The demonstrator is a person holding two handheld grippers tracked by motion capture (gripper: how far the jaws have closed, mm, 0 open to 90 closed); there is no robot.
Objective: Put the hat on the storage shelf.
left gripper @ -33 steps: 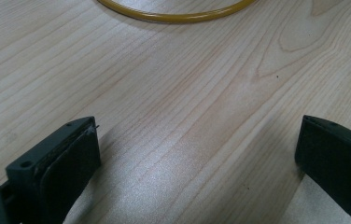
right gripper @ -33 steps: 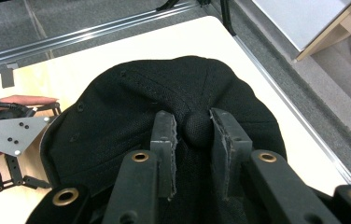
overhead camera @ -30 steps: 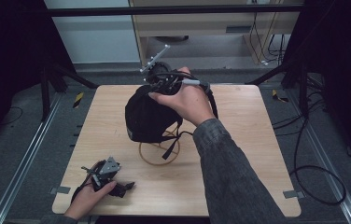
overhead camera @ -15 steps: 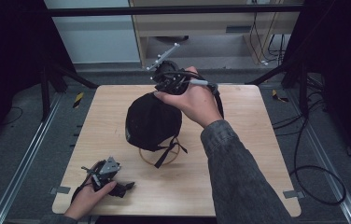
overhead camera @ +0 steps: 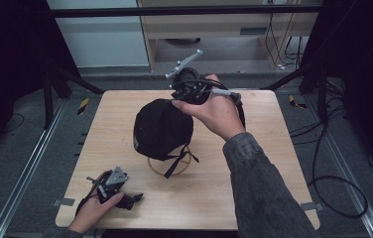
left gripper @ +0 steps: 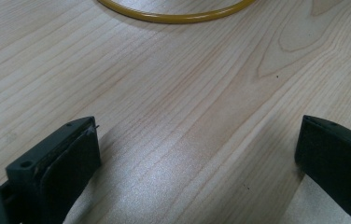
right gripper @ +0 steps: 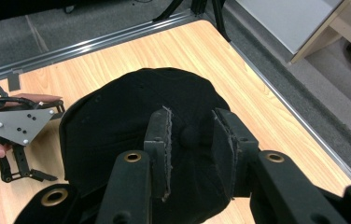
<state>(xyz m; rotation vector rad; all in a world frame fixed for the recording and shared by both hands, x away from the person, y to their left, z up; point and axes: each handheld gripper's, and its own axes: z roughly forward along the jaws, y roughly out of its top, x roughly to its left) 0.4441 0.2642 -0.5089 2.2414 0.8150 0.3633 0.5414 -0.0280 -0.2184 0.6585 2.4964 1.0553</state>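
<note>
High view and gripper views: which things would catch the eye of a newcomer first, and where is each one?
The black cap stands out at the middle of the wooden table, where the right hand-held gripper grips the button on its crown. Under the cap lies a thin yellow ring. At the near left corner of the table, the left hand-held gripper rests with its jaws wide open.

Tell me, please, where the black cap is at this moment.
In the high view the black cap hangs at the table's middle, directly over the yellow ring, with the right gripper pinching its crown around the top button.
</note>
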